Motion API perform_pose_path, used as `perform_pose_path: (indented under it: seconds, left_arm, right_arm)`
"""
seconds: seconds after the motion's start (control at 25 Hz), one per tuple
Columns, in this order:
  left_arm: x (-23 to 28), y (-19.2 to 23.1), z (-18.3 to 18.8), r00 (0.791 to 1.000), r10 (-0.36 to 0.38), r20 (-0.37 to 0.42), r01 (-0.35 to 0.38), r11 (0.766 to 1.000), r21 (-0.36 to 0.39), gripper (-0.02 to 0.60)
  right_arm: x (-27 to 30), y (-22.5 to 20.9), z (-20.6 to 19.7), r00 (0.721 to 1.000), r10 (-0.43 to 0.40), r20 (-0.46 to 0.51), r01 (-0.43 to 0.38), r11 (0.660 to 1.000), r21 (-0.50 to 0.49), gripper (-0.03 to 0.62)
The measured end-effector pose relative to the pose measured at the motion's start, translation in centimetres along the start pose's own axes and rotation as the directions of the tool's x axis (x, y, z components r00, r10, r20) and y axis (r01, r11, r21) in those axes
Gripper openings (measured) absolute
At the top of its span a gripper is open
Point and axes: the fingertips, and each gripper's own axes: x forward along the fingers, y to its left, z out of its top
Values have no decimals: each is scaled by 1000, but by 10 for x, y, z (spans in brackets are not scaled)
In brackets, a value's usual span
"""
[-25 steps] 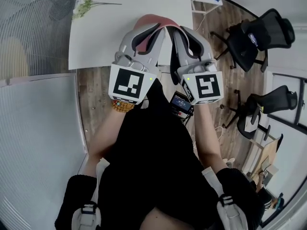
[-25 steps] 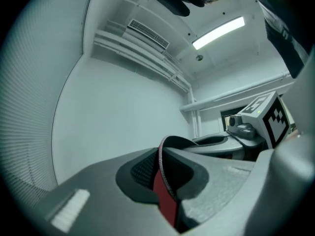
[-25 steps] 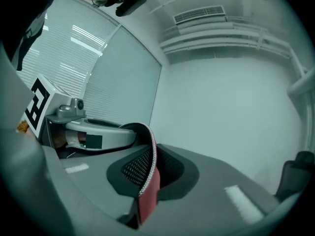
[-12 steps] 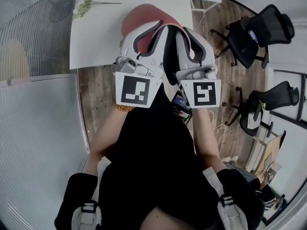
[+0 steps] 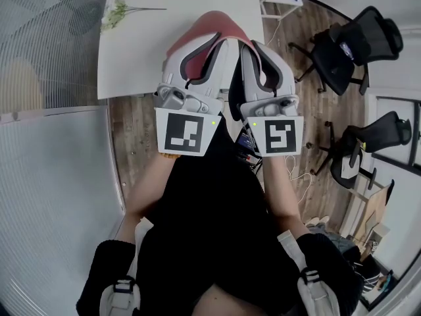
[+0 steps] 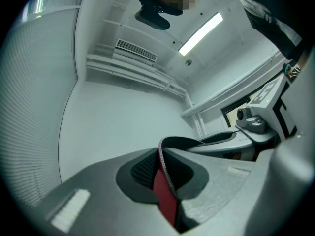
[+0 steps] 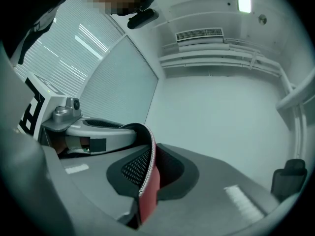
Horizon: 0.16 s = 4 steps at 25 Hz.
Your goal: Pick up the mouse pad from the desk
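Observation:
The mouse pad, red on top and black underneath, hangs bent above the white desk, held at its near edge by both grippers side by side. My left gripper is shut on the pad's left part; in the left gripper view the pad's edge is pinched between the dark pads. My right gripper is shut on the pad's right part, and in the right gripper view the pad stands clamped upright in the jaws. Both gripper views look at a pale wall and ceiling. The pad's far end is partly hidden behind the grippers.
A green plant sprig lies on the desk's far left corner. Black office chairs stand on the wooden floor at the right. A ribbed glass partition runs along the left. The person's dark clothing fills the lower middle.
Both grippers have risen together with the mouse pad clamped in them, and the pad now hangs higher over the desk. The left gripper has rolled a little.

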Motion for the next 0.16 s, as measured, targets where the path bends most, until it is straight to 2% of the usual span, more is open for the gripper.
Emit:
perform_pose_path:
  seconds: [0.16]
  left_arm:
    - [-5,0,-1,1000,-7,-10,7,1000,7,23]
  right_arm:
    - [2,7,8,999,-1,54,0,1000,18,37]
